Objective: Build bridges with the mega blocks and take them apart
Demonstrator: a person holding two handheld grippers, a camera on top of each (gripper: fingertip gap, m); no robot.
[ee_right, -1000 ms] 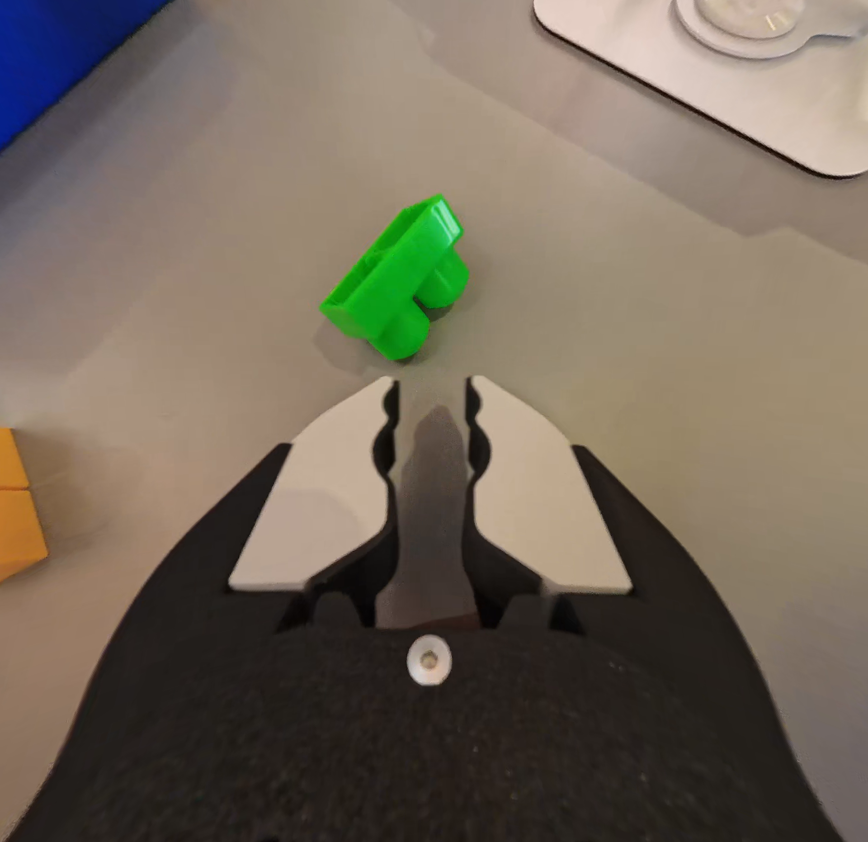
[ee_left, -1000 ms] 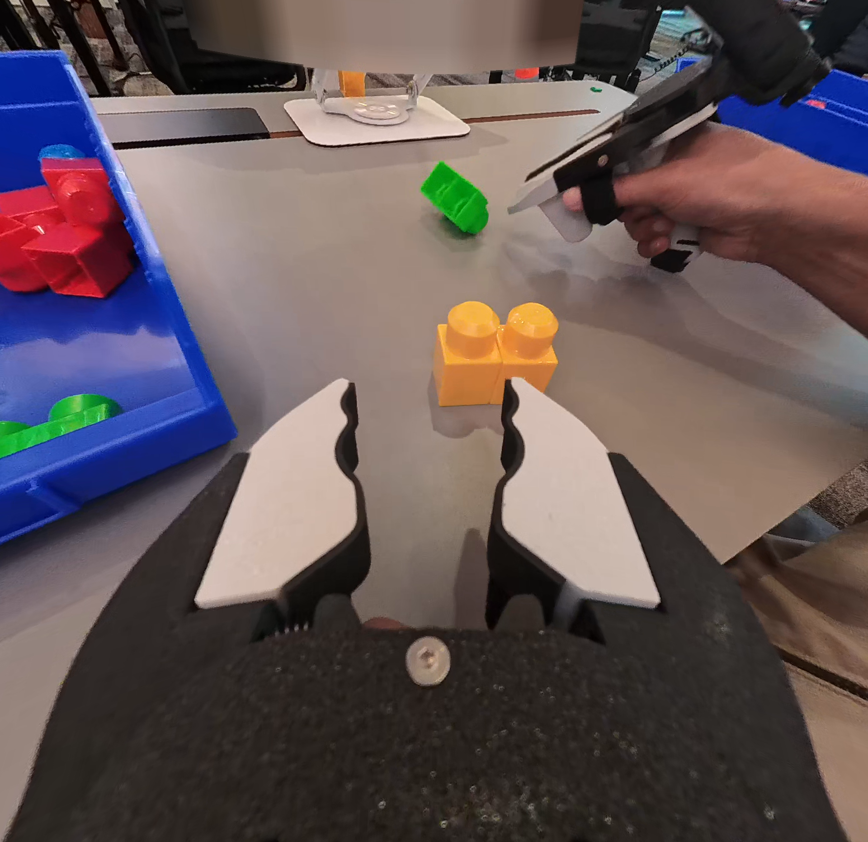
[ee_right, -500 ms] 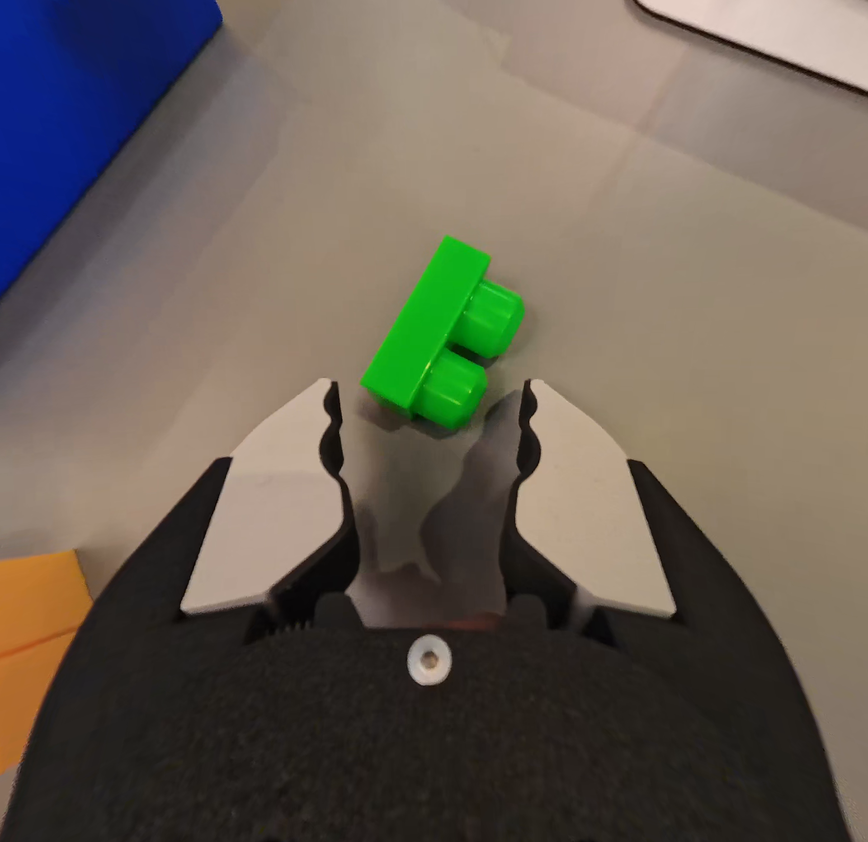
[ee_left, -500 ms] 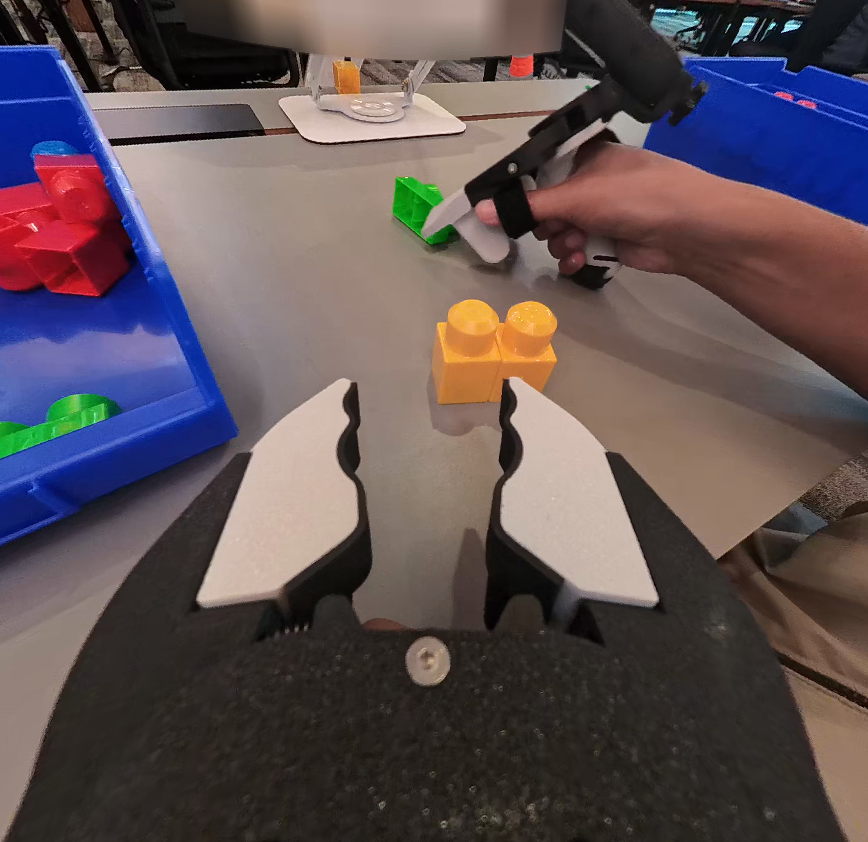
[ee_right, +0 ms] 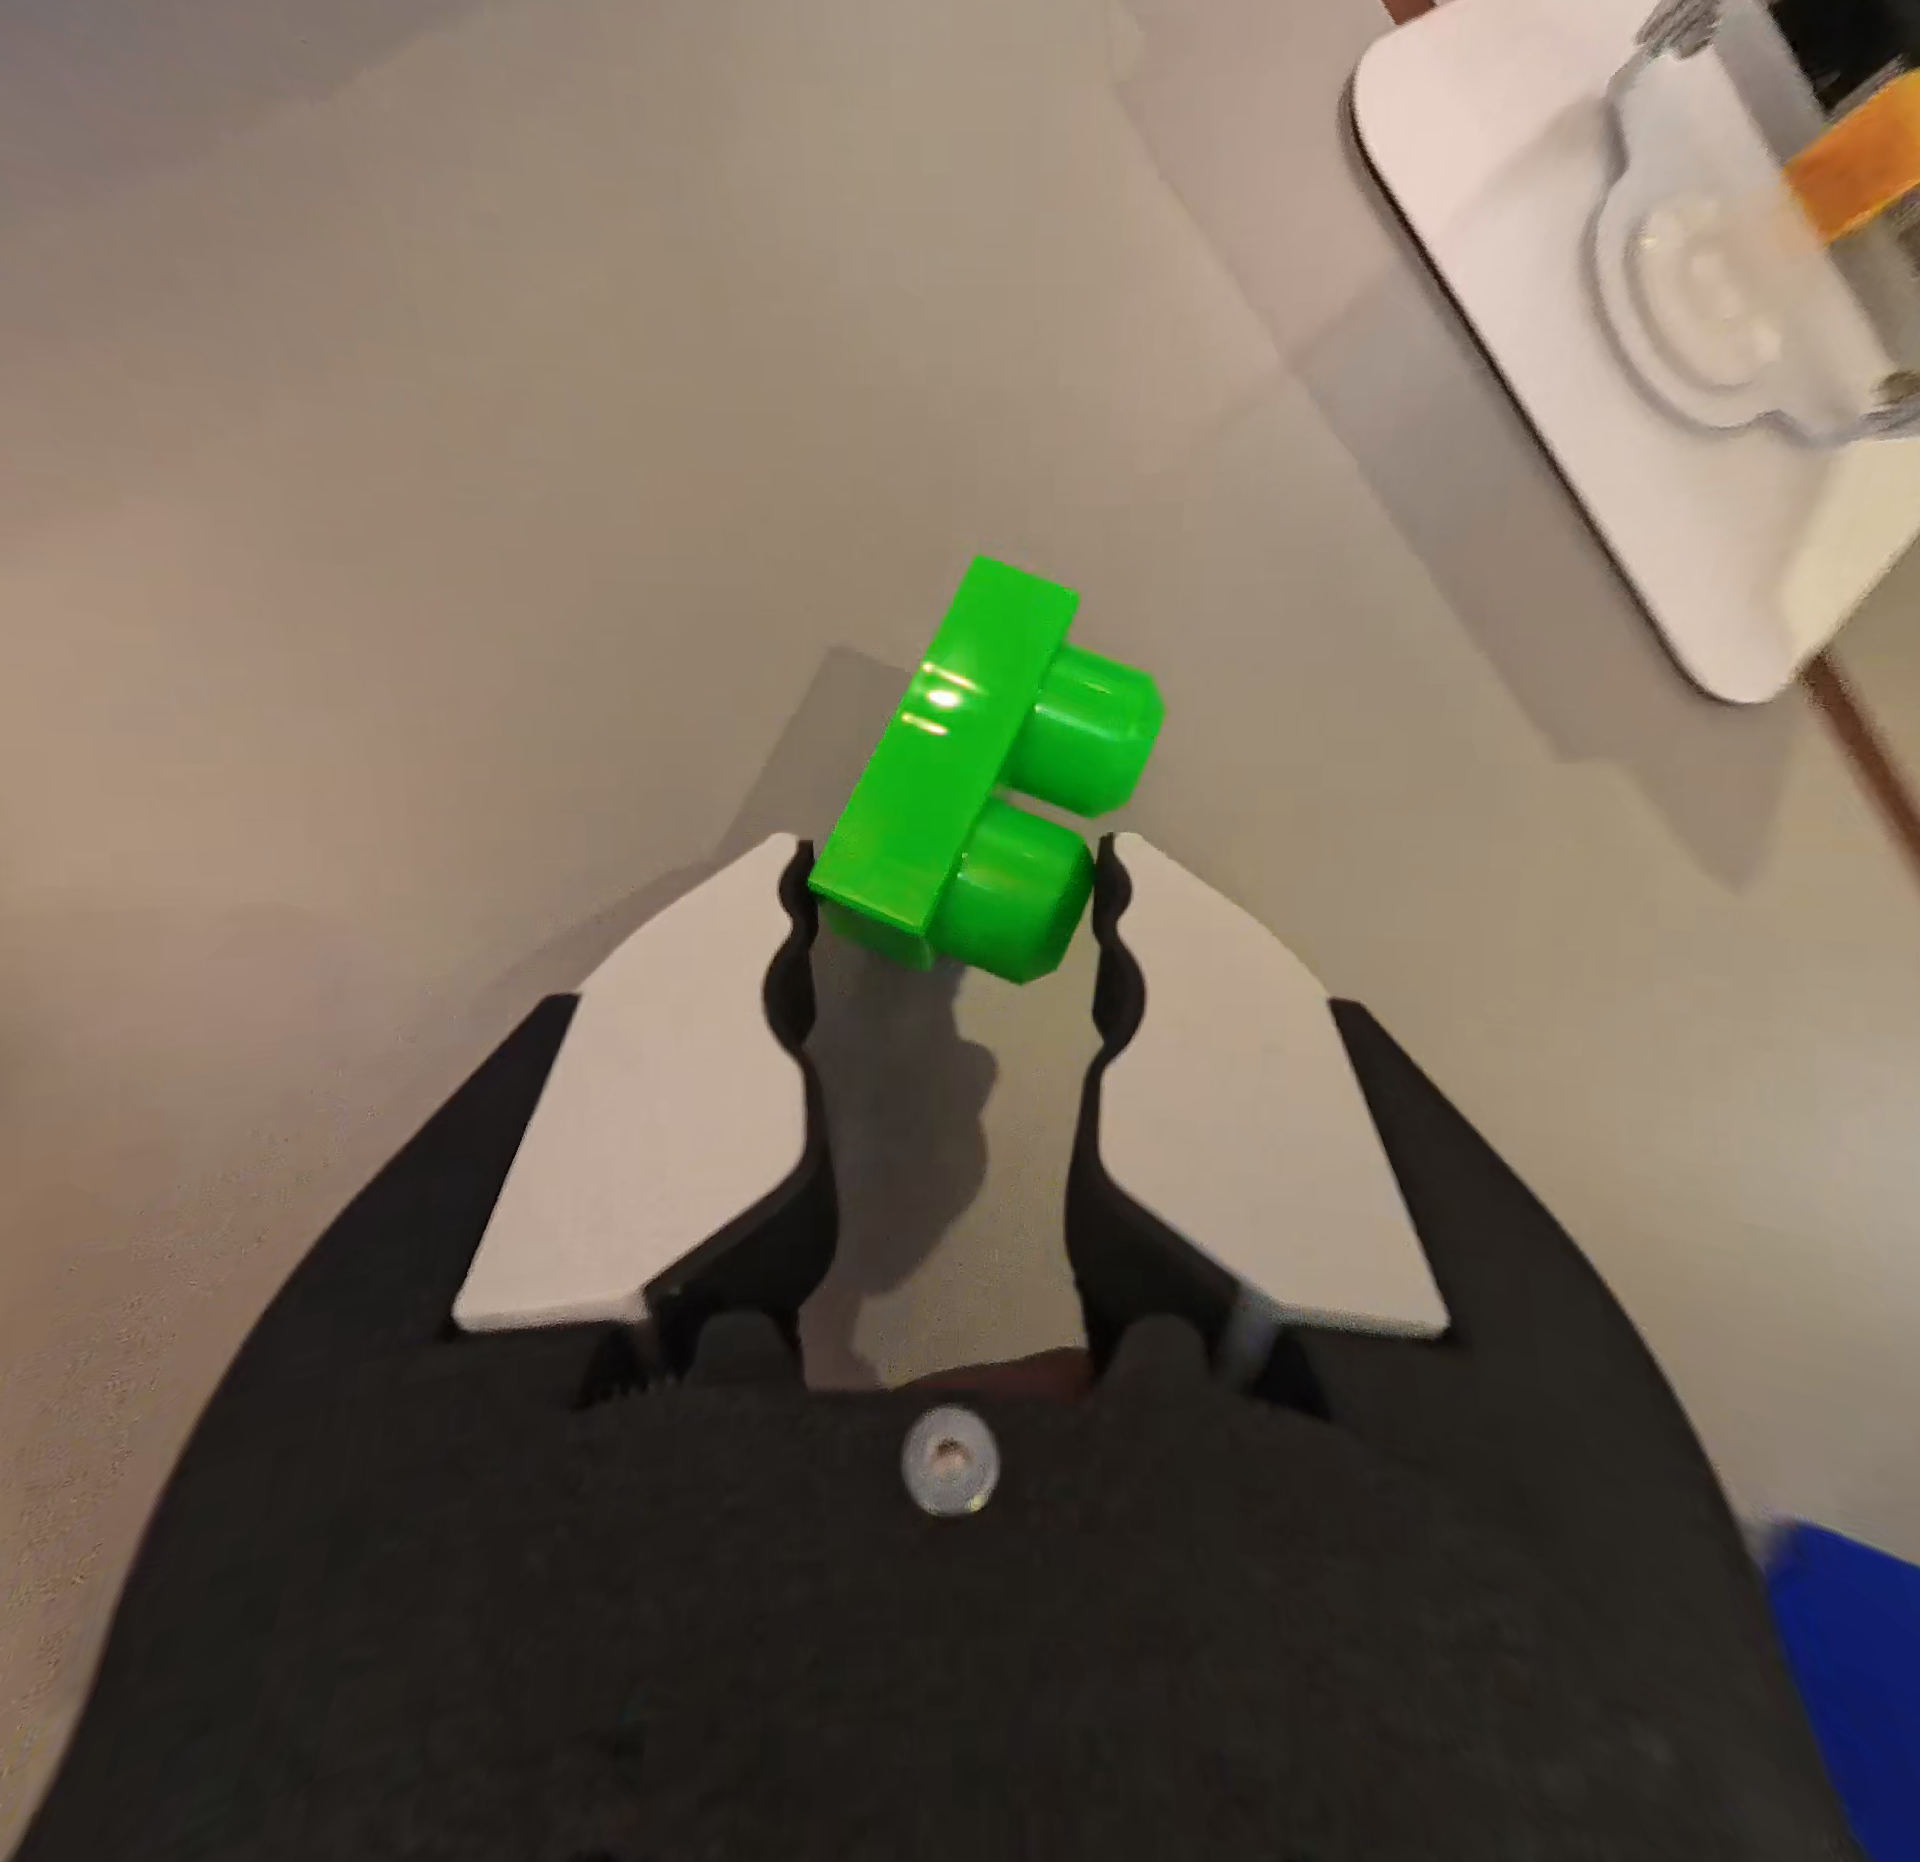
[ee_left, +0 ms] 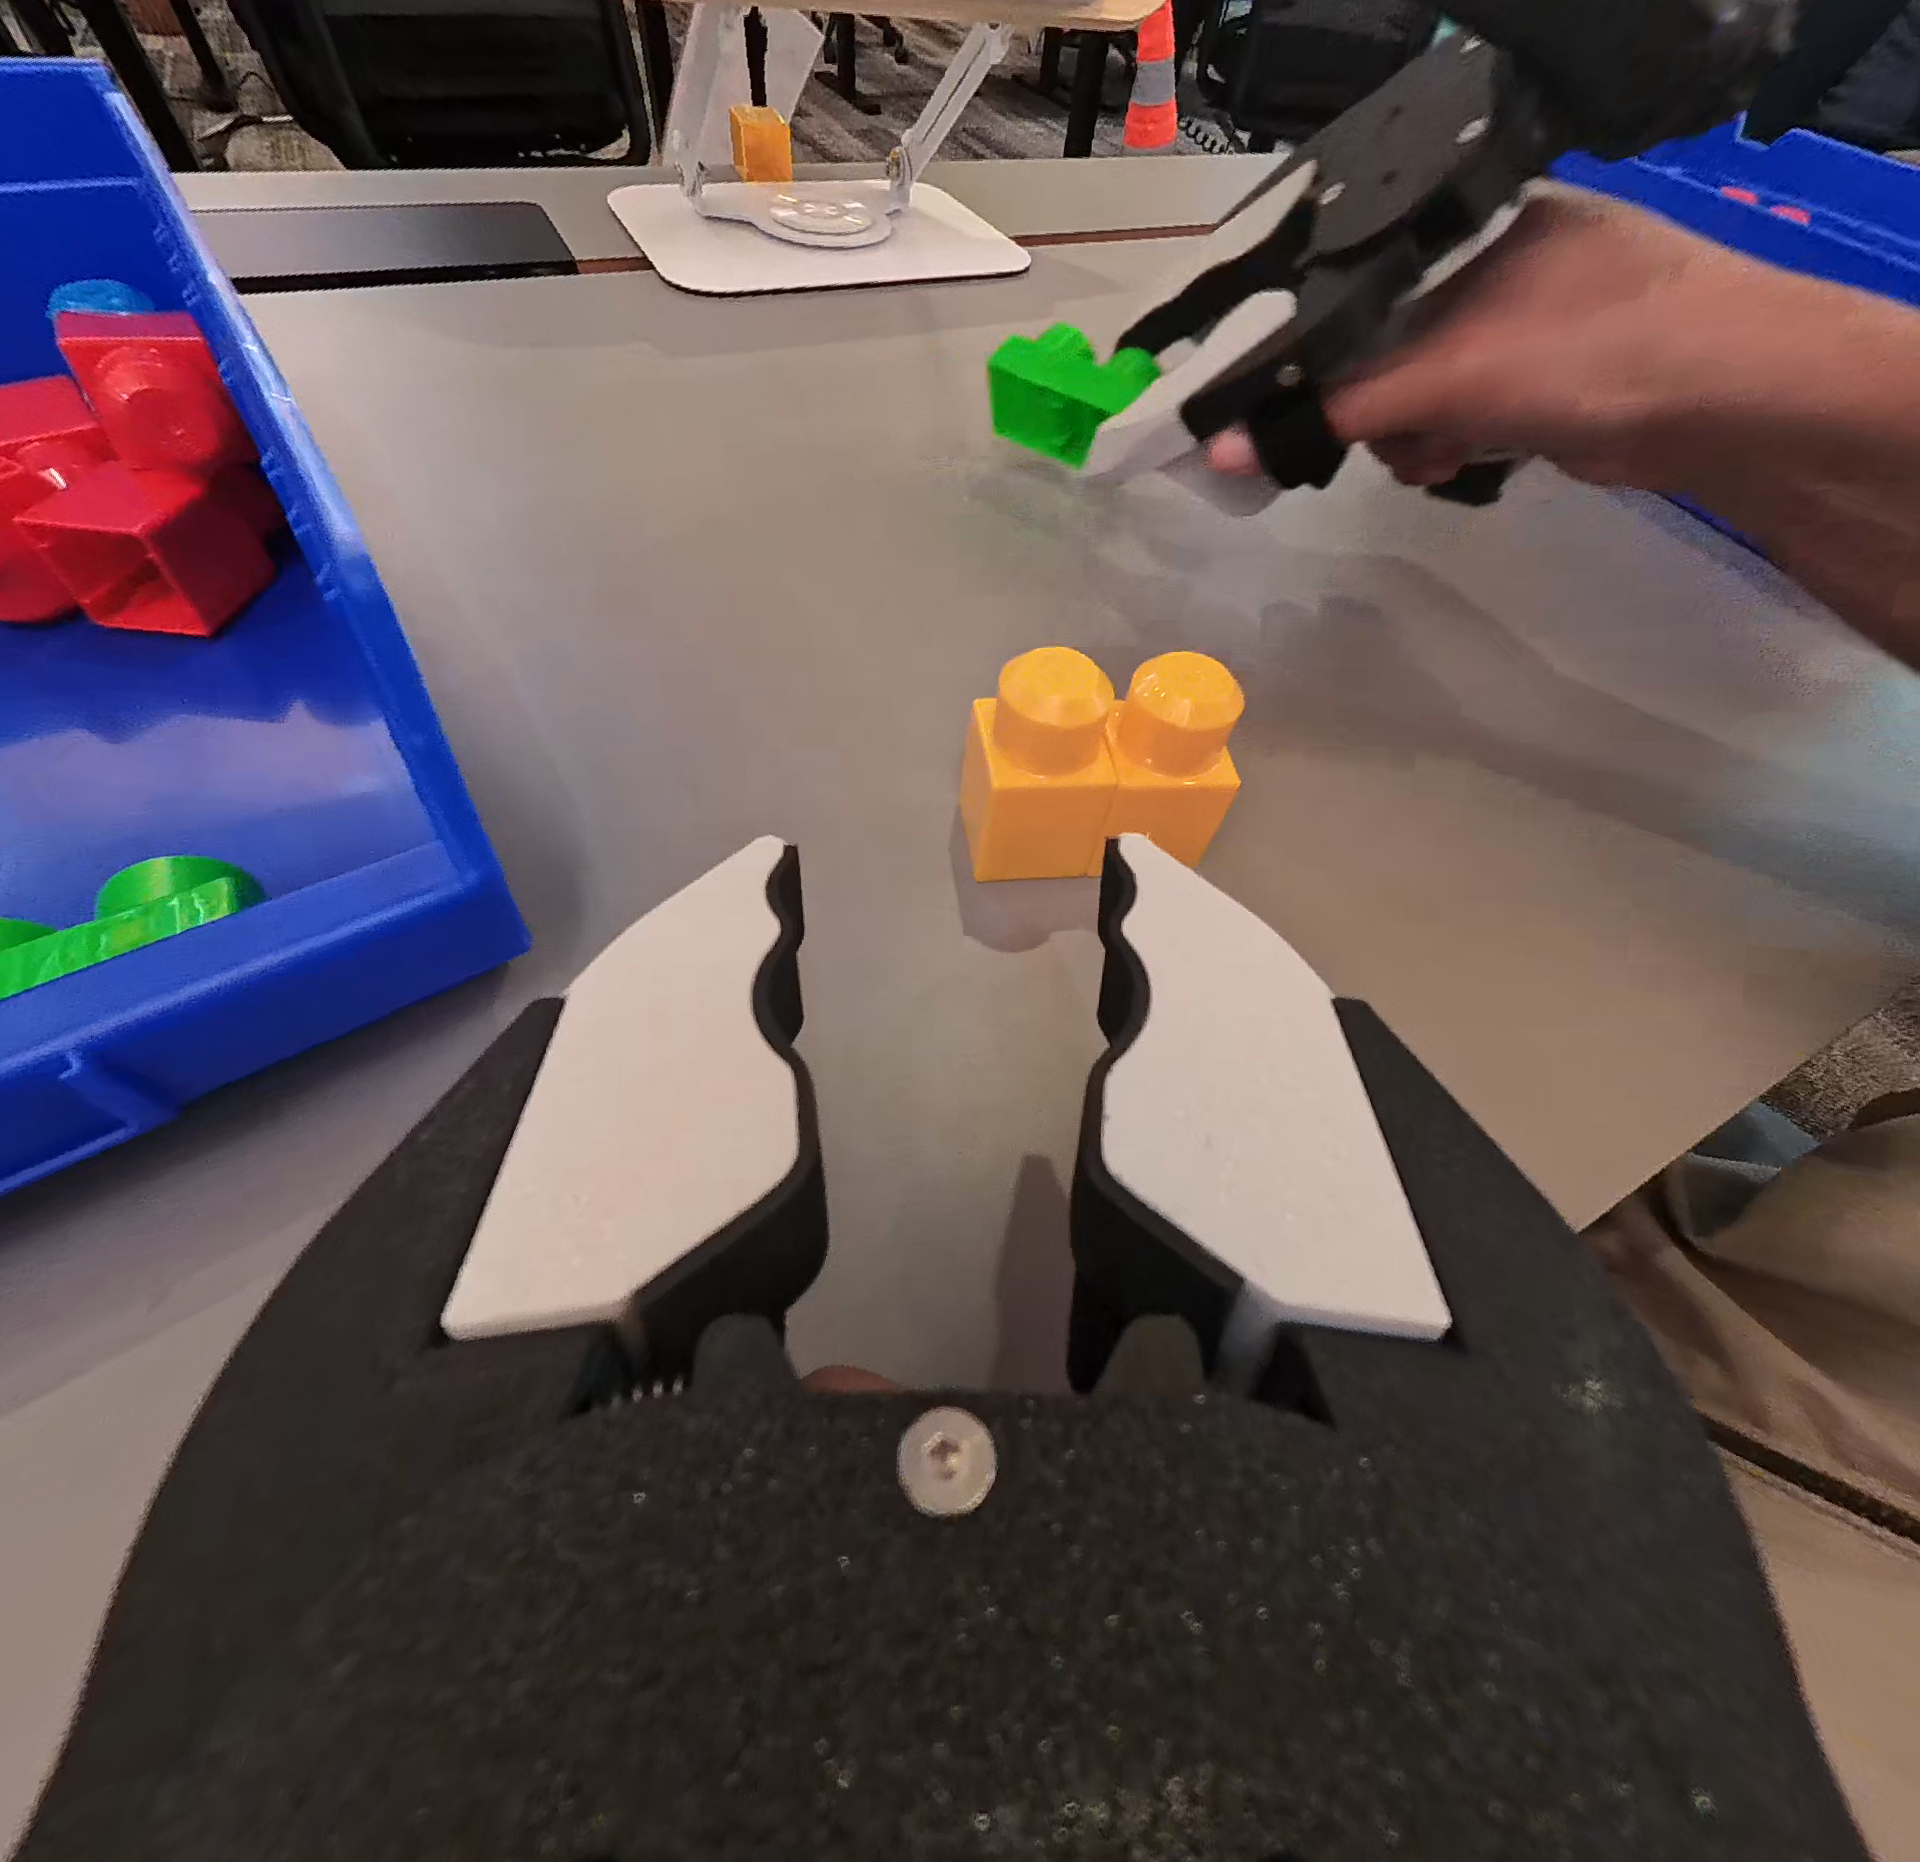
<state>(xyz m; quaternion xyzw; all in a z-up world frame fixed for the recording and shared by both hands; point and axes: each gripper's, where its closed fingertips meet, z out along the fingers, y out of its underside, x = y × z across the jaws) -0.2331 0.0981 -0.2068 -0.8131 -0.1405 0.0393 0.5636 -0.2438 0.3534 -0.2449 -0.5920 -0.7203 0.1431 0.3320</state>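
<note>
- Right hand-held gripper (ee_right: pixel 948 856) reaches in from the right, tilted down, clamped on the green block (ee_right: pixel 971 763) just above the counter (ee_right: pixel 416 462).
- Left hand-held gripper (ee_left: pixel 948 856) hovers level, spread empty.
- Two orange blocks (ee_left: pixel 1101 773) stand touching just past its tips.
- Blue bin (ee_left: pixel 416 773) left holds red blocks (ee_left: pixel 135 503).

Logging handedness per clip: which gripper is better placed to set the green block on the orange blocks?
Right. The right gripper is shut on the green block, lifted off the table. The left gripper is open and empty just short of the orange blocks.
</note>
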